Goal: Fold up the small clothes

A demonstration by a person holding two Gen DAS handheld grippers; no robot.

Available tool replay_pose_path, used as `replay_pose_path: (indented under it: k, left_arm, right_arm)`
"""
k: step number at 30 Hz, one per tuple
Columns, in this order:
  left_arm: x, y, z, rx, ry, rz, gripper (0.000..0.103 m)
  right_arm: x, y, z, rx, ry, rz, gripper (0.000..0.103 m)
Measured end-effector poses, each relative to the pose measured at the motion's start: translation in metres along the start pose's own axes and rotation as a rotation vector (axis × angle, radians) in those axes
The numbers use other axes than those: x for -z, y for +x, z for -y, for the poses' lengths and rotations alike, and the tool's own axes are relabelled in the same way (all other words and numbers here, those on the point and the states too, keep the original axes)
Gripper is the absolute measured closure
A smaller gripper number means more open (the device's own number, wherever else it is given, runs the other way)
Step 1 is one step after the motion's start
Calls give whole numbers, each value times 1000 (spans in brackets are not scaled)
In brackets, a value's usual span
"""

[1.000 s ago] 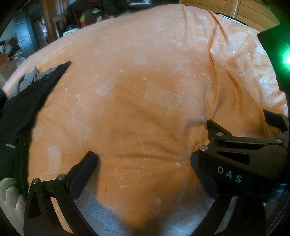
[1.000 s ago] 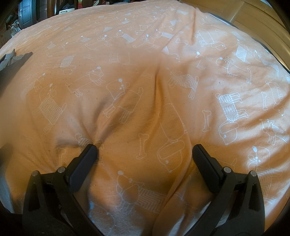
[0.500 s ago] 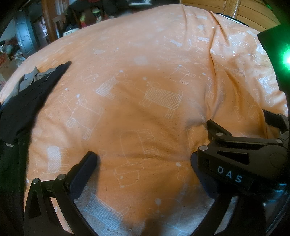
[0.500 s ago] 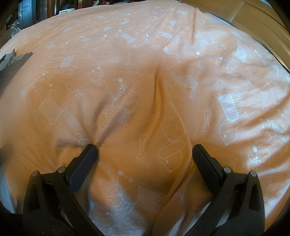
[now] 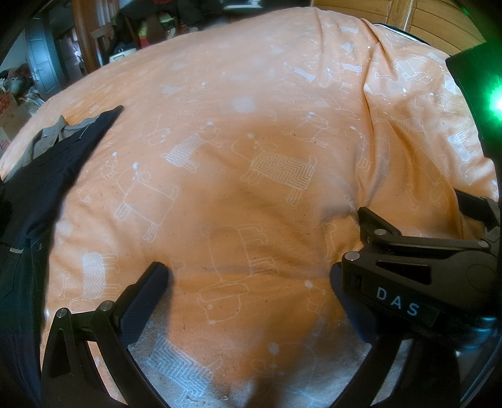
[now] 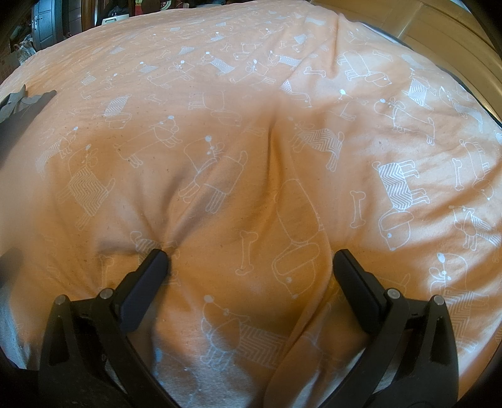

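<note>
A dark navy garment (image 5: 47, 179) lies flat at the bed's left edge, with a grey garment (image 5: 47, 138) under its far end. Its far corner also shows in the right wrist view as the dark garment (image 6: 22, 110). My left gripper (image 5: 248, 273) rests open on the orange bedcover (image 5: 251, 94), well to the right of the clothes, with nothing between its fingers. My right gripper (image 6: 251, 257) is open too, its fingertips pressing into the orange bedcover (image 6: 251, 94). Its black body, the right gripper (image 5: 408, 270), sits just right of my left one.
The bedcover carries white dog and bone prints and has a deep crease (image 6: 276, 141) ahead of the right gripper. Cluttered furniture (image 5: 141, 28) stands beyond the far side of the bed. A wooden headboard (image 5: 423, 18) is at the far right. A green light (image 5: 495, 103) glows at the right edge.
A white-gloved hand at the lower left of the left wrist view one second ago is gone. Both grippers have stayed where they were, open.
</note>
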State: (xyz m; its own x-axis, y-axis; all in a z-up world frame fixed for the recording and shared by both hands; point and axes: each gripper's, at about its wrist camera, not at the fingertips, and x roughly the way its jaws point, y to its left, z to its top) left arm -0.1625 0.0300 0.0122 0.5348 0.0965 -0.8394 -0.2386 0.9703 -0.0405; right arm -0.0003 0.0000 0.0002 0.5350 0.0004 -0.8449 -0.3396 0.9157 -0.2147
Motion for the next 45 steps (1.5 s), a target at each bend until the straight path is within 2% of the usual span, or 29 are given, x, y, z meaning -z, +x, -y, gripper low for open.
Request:
replay_pose_path:
  k: [45]
  left_arm:
    - [-1,0,-2,9,-7,-3,0]
  right_arm:
    - [0,2,0,3,-1,-2,0]
